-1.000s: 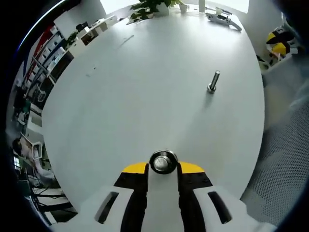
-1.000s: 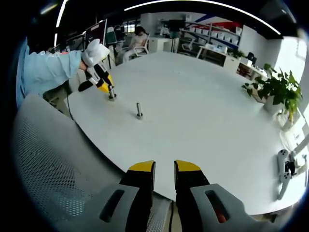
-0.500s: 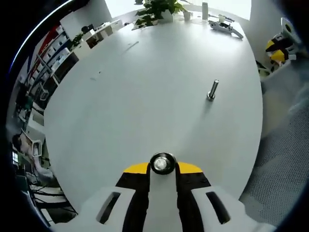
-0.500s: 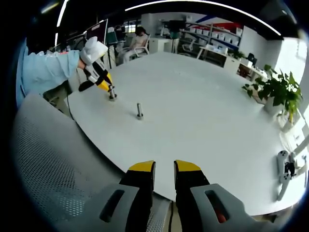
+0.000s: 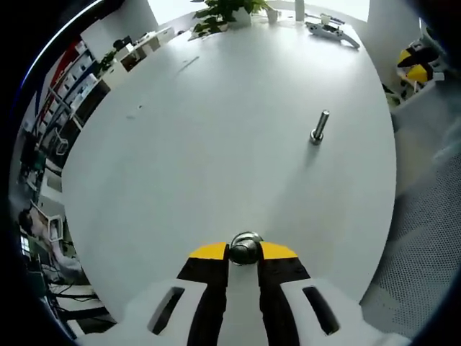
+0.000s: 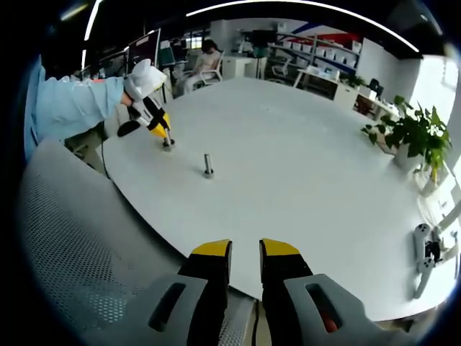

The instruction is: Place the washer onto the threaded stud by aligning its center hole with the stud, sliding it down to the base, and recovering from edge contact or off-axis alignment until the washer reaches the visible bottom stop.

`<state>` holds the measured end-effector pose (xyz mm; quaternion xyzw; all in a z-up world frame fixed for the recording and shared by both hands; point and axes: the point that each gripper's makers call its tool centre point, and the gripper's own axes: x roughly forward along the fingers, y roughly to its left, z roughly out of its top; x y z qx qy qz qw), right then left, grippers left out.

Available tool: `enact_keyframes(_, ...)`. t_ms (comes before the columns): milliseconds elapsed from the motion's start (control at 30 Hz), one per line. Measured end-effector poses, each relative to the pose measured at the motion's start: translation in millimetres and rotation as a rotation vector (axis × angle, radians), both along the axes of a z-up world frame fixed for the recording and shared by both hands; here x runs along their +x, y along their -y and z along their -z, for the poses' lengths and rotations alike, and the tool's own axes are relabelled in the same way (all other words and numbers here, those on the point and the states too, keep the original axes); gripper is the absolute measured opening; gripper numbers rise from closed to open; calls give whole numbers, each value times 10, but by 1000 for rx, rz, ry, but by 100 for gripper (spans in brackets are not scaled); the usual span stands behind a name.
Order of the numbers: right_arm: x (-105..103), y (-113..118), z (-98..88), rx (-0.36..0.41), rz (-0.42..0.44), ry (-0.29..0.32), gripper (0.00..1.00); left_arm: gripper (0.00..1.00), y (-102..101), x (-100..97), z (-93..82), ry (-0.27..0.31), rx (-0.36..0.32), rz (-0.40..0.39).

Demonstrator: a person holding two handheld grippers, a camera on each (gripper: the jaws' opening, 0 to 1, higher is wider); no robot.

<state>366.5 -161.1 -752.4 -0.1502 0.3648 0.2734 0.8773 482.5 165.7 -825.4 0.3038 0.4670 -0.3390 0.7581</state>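
1. Since the earlier frame, the left gripper [image 5: 245,254] has closed its jaws onto the washer [image 5: 245,247], which sat between open tips before.
2. Right gripper [image 6: 245,251] idles over the table [image 5: 216,130] edge, far from the threaded stud [image 5: 319,125], jaws slightly apart and empty.
3. Step in hand seems to be the pickup: the washer sits near the table's edge, well apart from the stud.
4. Next comes a lift, then centring the hole over the stud top.
5. No readable writing.
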Motion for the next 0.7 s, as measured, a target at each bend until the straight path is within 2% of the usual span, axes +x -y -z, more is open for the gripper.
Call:
enact_keyframes(433, -9, -1, 7, -7, -5, -2, 18, 16, -58, -21, -221, 55, -33, -38)
enact_keyframes(700, -13, -5, -1, -9, -10, 6, 18, 16, -12, -124, -420, 102, -110, -90)
